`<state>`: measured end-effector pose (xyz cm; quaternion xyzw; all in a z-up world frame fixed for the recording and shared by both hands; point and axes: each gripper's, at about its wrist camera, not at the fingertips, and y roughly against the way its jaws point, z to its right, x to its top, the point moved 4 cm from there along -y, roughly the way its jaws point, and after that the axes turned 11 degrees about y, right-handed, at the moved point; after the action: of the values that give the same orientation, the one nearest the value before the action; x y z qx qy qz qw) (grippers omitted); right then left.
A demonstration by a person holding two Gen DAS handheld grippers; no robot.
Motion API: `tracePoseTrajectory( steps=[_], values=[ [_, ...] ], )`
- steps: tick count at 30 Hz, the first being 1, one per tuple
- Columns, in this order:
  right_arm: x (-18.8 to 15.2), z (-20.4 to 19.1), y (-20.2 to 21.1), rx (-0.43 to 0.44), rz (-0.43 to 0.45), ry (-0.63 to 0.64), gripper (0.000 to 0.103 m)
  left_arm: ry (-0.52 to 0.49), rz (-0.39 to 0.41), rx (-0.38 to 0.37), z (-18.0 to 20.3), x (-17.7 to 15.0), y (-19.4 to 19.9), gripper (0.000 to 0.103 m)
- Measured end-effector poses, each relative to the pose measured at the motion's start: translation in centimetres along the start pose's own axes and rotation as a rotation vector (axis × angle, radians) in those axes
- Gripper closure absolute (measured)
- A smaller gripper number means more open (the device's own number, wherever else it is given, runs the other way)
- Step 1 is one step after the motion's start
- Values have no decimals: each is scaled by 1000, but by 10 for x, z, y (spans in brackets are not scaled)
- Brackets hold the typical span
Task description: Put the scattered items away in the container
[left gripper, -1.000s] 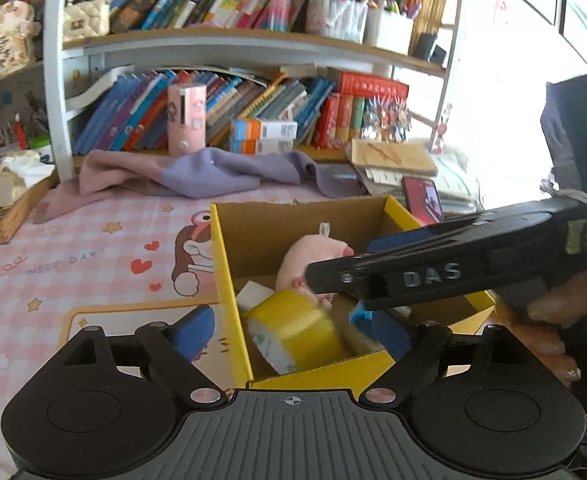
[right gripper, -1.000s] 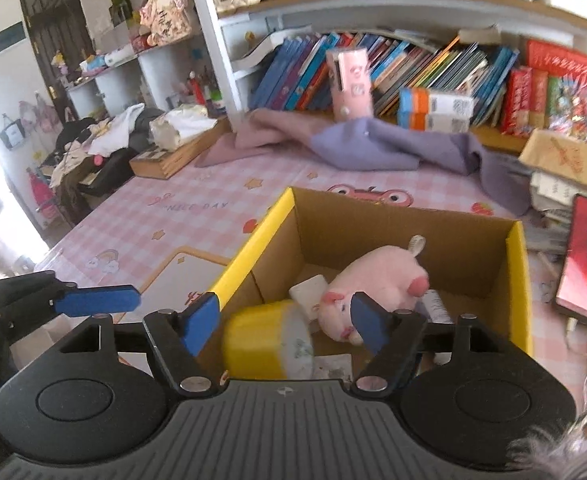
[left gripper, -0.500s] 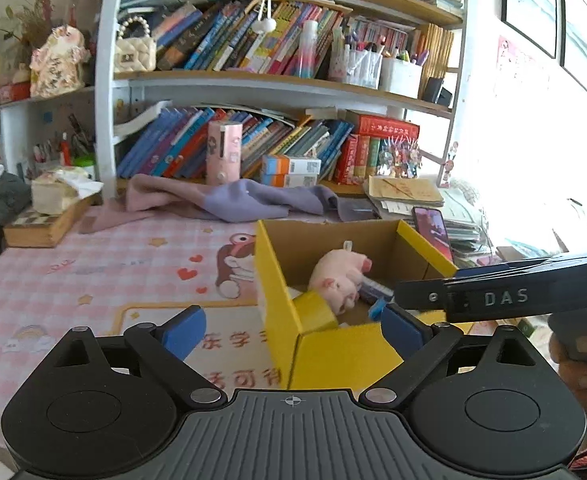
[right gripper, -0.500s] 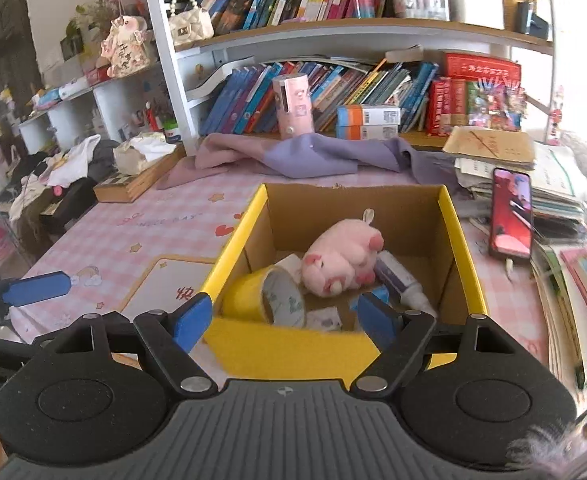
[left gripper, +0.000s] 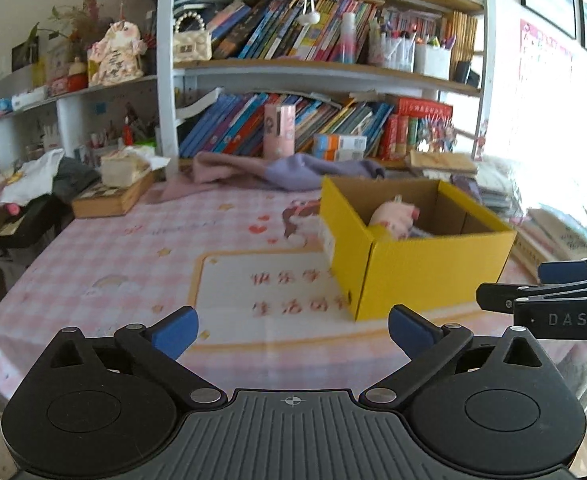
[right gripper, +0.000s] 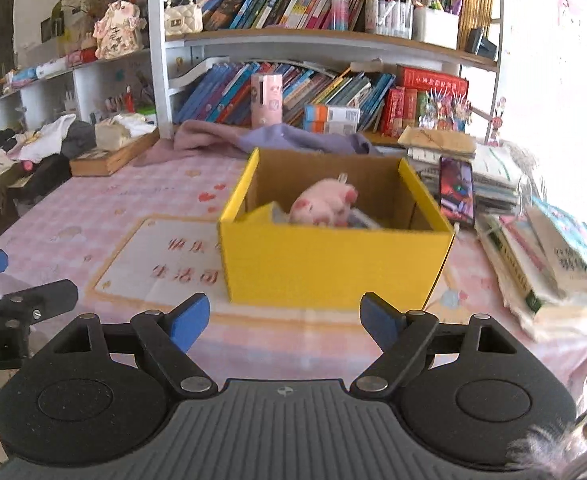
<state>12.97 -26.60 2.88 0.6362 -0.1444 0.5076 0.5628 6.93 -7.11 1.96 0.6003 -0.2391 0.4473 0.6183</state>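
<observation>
A yellow cardboard box stands on the pink checked tablecloth. A pink plush pig lies inside it among other items that the near wall mostly hides. My left gripper is well back from the box, its jaws opening, with nothing between them. My right gripper also sits back from the box, jaws opening and empty. In the left wrist view the right gripper's blue-tipped fingers show at the right edge.
A purple cloth lies behind the box below shelves of books. Stacked books and papers and a phone fill the table's right side. A wooden tray with a tissue pack sits at the left. Clothes lie off the table's left edge.
Both grippers have drawn back from over the box toward the table's near edge, and their jaws have widened. The yellow tape roll seen in the box earlier is now hidden behind its wall.
</observation>
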Motion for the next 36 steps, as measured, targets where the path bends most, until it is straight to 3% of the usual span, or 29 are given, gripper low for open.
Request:
tracePoseTrajectory(
  steps=[9, 20, 25, 36],
  values=[
    [-23, -30, 12, 30, -64, -44, 11, 14, -62, 38, -25, -18, 13, 0],
    [-32, -47, 25, -6, -110, -42, 0, -14, -102, 14, -31, -29, 22, 0],
    [-34, -50, 26, -12, -121, -51, 0, -20, -130, 35, -36, -32, 21, 0],
    [-29, -58, 22, -11, -139, -30, 0, -2, -125, 9, -44, -29, 22, 0]
  ],
)
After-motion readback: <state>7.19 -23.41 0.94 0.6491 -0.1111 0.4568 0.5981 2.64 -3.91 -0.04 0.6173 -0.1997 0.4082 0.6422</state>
